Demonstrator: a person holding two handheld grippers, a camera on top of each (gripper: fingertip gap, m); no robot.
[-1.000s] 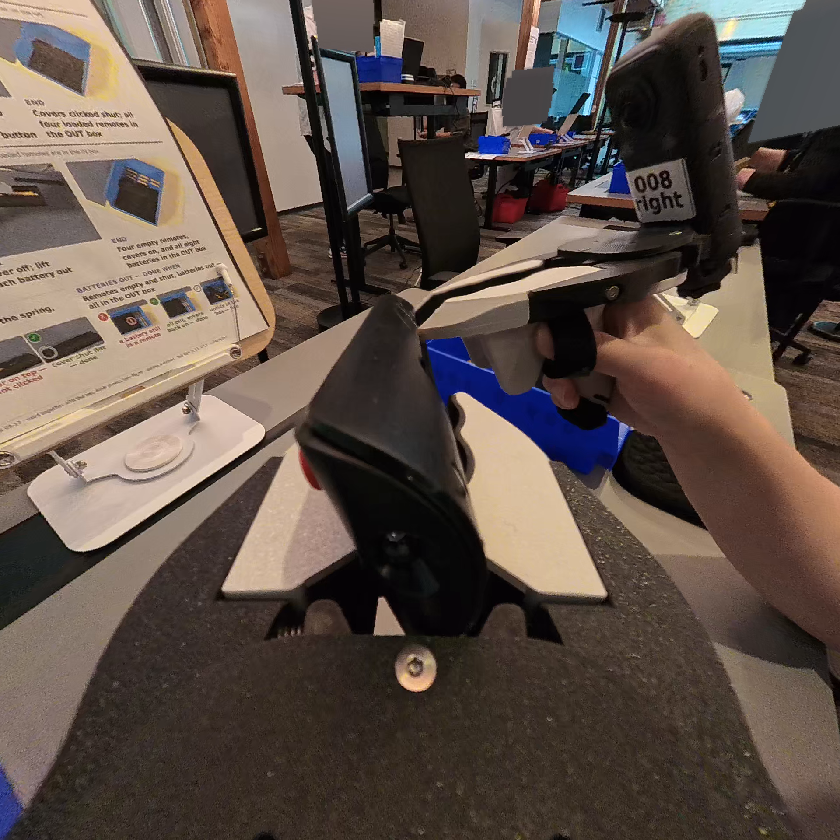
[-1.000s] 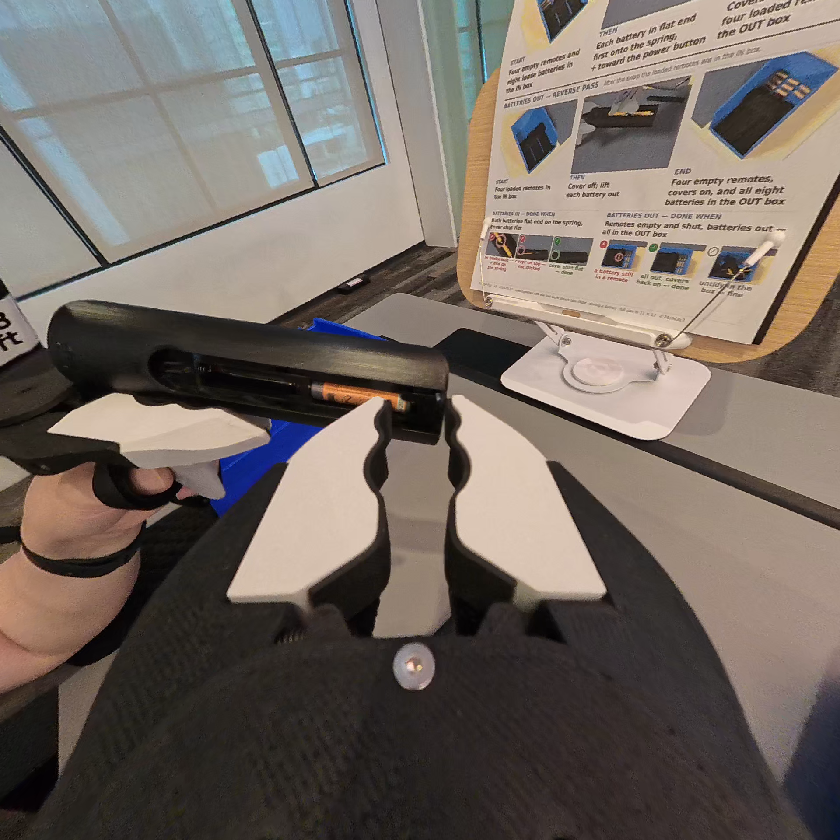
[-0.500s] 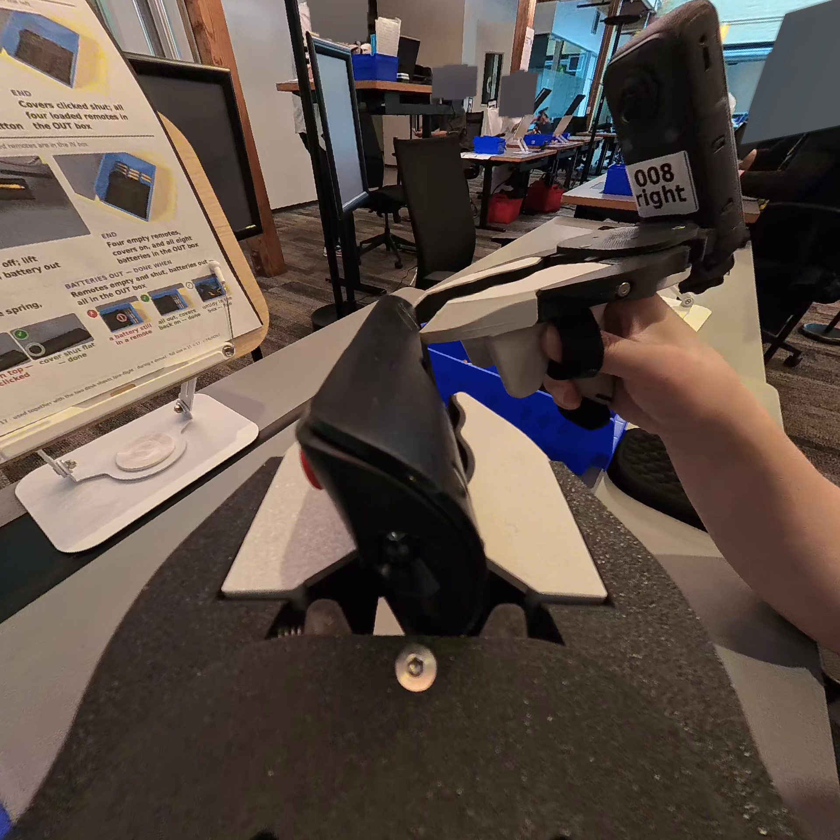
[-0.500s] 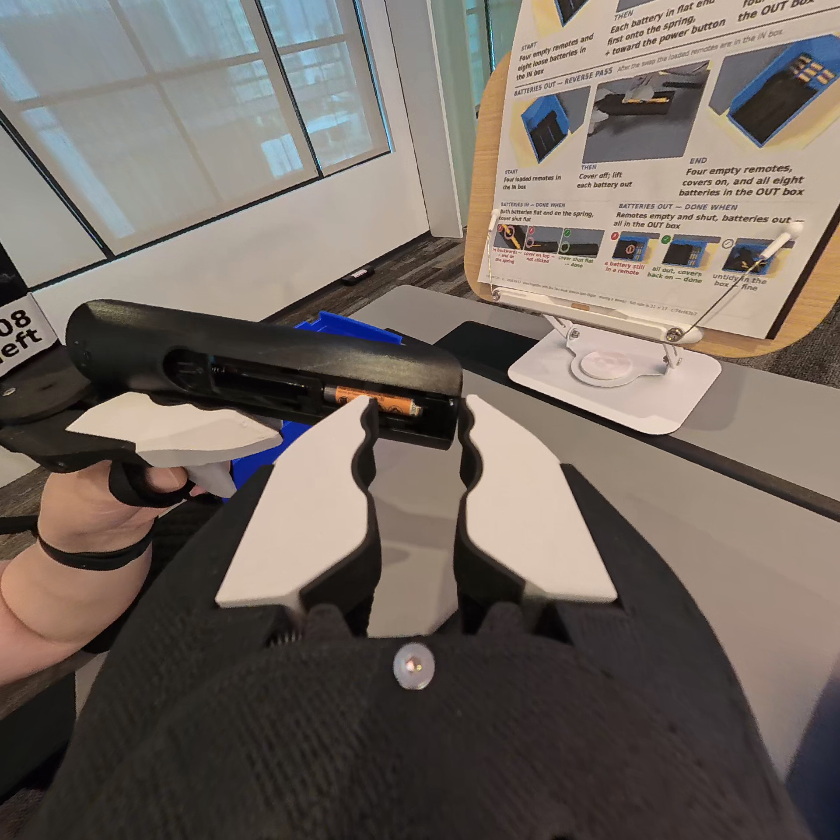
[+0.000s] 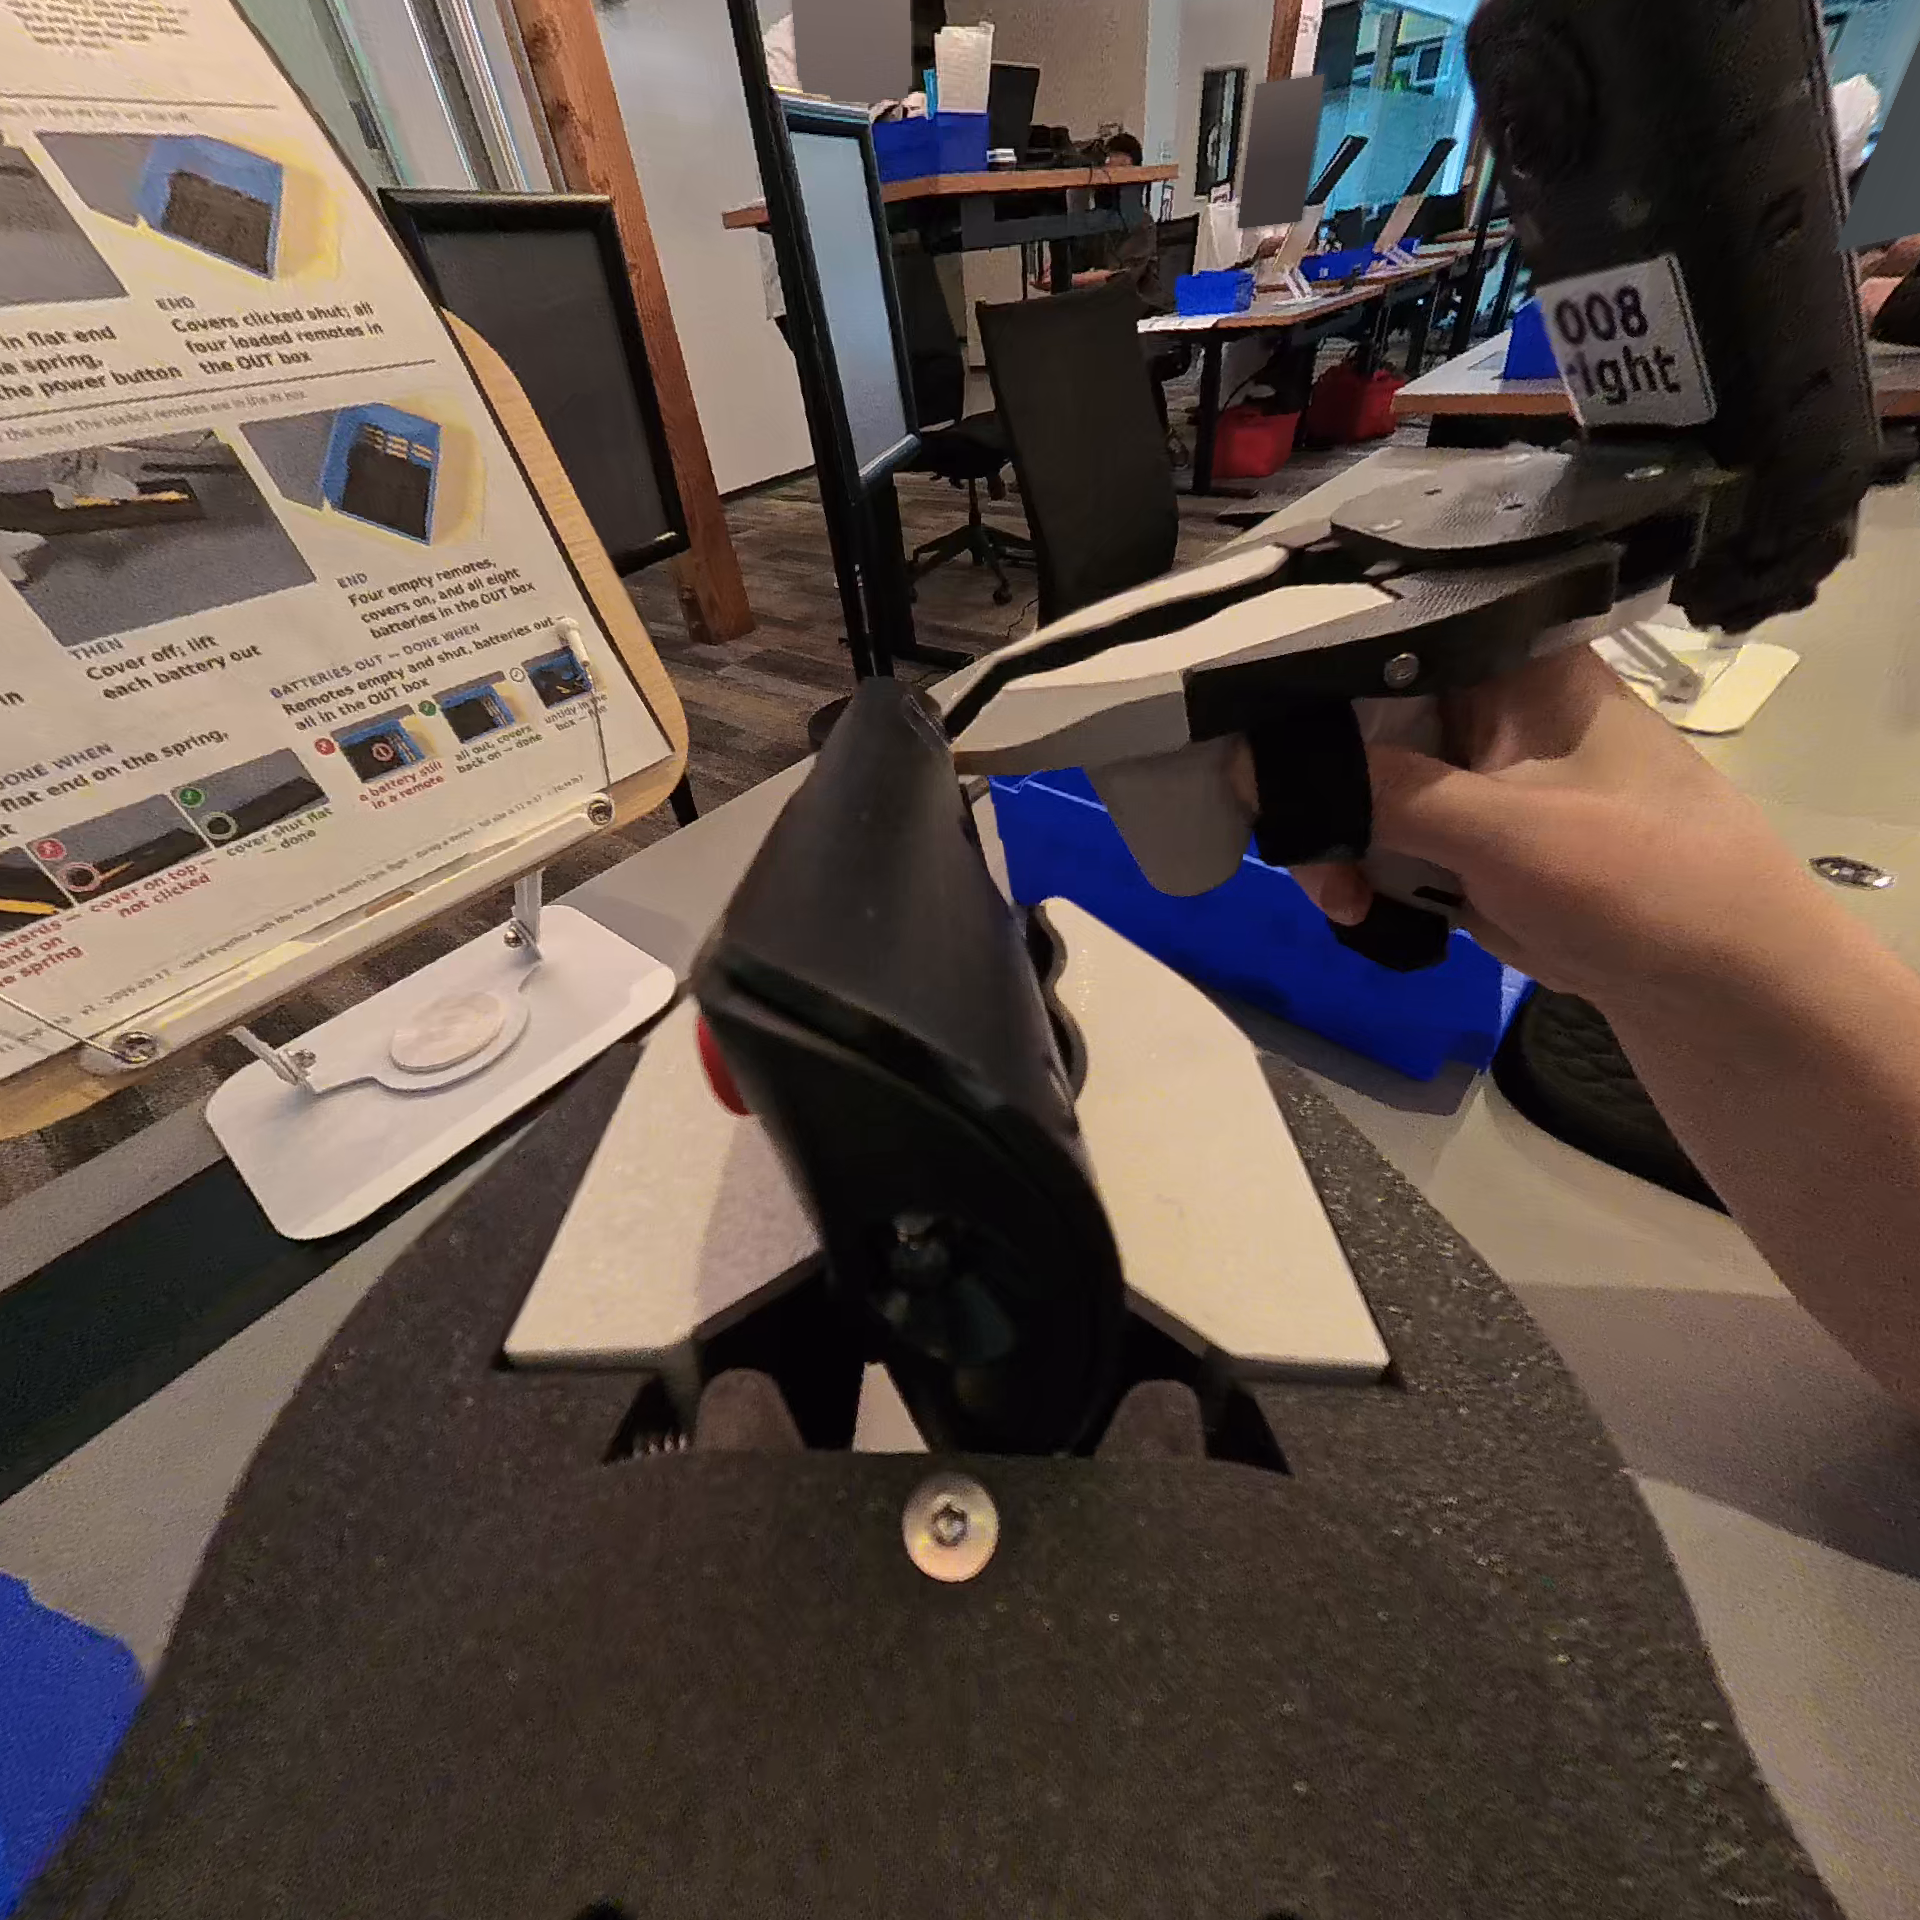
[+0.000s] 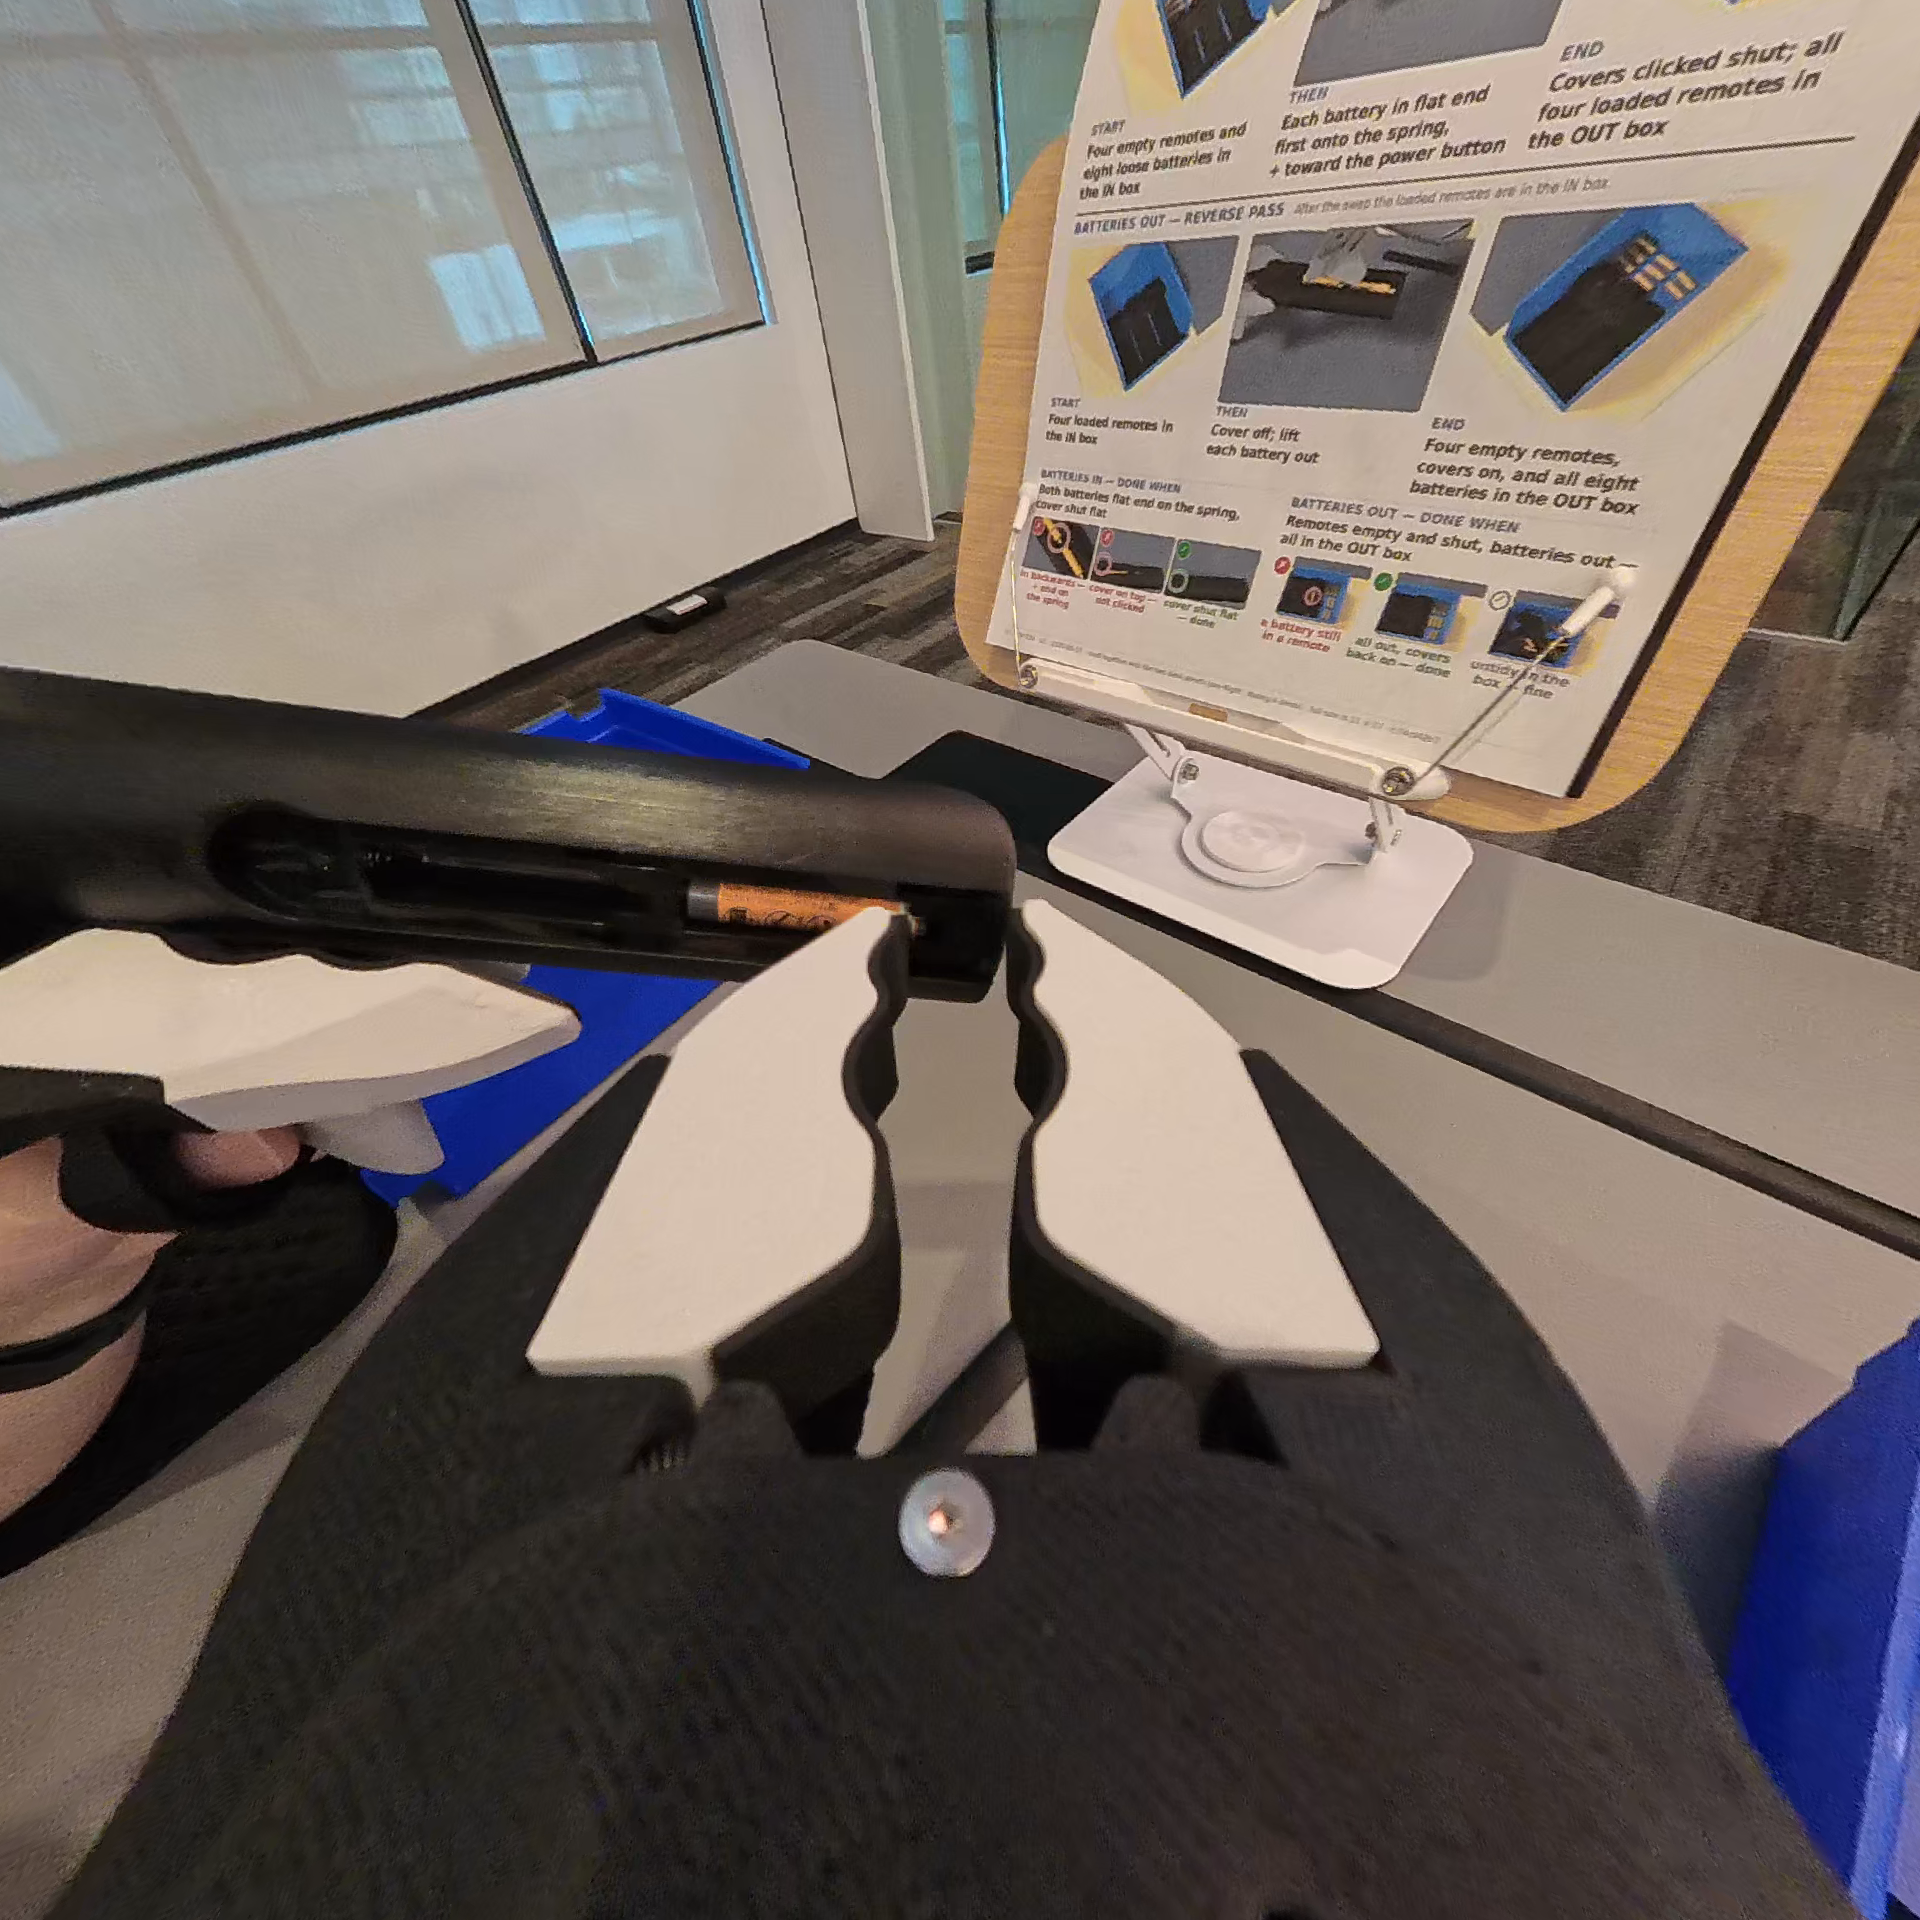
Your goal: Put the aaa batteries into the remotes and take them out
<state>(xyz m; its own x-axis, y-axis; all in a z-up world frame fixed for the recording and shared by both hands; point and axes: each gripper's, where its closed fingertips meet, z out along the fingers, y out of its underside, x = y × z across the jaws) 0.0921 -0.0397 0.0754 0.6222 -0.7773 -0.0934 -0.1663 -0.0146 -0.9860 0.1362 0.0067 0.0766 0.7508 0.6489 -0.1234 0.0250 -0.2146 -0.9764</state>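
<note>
My left gripper (image 5: pixel 873 956) is shut on a black remote (image 5: pixel 894 1039) and holds it in the air above the grey table, its red button facing left. In the right wrist view the remote (image 6: pixel 520 790) lies sideways with its cover off. One orange AAA battery (image 6: pixel 779 902) sits in the open compartment; the slot beside it looks empty. My right gripper (image 6: pixel 961 920) is open and empty at the remote's end, its left fingertip (image 6: pixel 883 925) right at the battery's end. The right gripper (image 5: pixel 940 717) also shows in the left wrist view, held by a hand.
An instruction board (image 6: pixel 1351 364) on a white stand (image 6: pixel 1247 873) is at the table's far side. A blue bin (image 5: pixel 1247 935) lies behind the remote; another blue bin (image 6: pixel 1829 1621) is at the right edge. A black mat (image 5: pixel 1590 1091) lies by the bin.
The right gripper's jaws widened a little, then narrowed again, and its left fingertip now sits at the battery's end. The left gripper keeps its hold on the remote.
</note>
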